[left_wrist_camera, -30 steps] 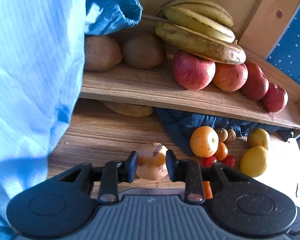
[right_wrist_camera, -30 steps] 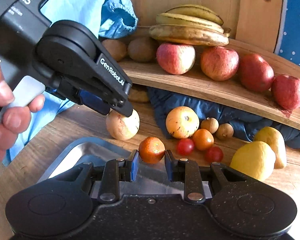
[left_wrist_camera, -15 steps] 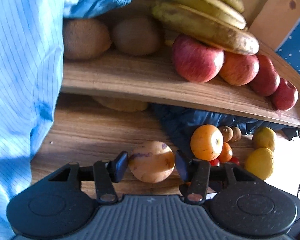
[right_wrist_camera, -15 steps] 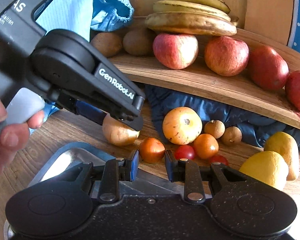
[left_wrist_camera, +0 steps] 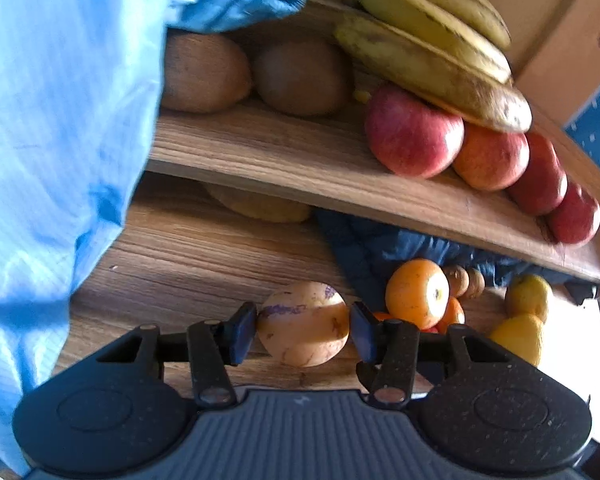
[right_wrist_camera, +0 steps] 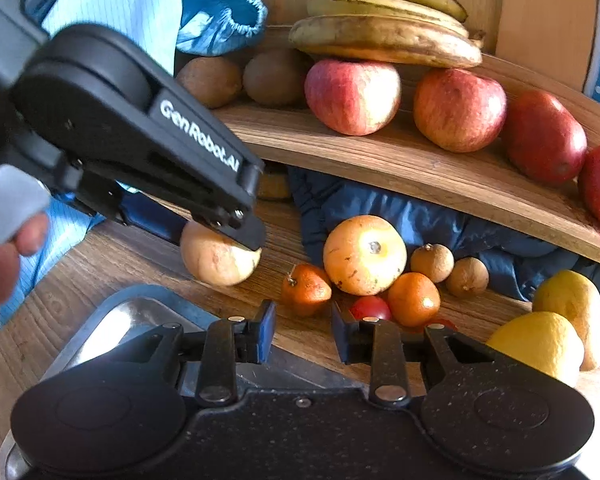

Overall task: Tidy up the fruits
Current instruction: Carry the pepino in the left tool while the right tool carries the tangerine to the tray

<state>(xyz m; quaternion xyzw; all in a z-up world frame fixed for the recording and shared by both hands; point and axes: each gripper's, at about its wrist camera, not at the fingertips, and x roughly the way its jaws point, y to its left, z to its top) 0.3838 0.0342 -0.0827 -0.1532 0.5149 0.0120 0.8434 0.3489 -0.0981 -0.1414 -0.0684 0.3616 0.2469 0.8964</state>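
My left gripper [left_wrist_camera: 303, 326] is open with its pads on either side of a pale tan fruit with purple streaks [left_wrist_camera: 303, 323], which rests on the wooden table [left_wrist_camera: 188, 256]; it also shows in the right wrist view [right_wrist_camera: 216, 258]. My right gripper [right_wrist_camera: 302, 330] is open and empty, just short of a small mandarin [right_wrist_camera: 306, 289]. Behind lie a large yellow-orange fruit [right_wrist_camera: 365, 254], another mandarin [right_wrist_camera: 414, 299], cherry tomatoes [right_wrist_camera: 370, 308], two longans [right_wrist_camera: 432, 263] and two lemons [right_wrist_camera: 536, 346].
A curved wooden shelf [right_wrist_camera: 400, 164] holds two kiwis [right_wrist_camera: 210, 80], several red apples [right_wrist_camera: 352, 96] and bananas [right_wrist_camera: 384, 38]. A metal tray [right_wrist_camera: 112, 330] lies under my right gripper. A blue cloth [right_wrist_camera: 380, 212] lies under the shelf. Light blue fabric [left_wrist_camera: 60, 120] fills the left.
My left gripper opened wider around the pale fruit and lowered closer to it. My right gripper moved forward toward the mandarin and opened a little.
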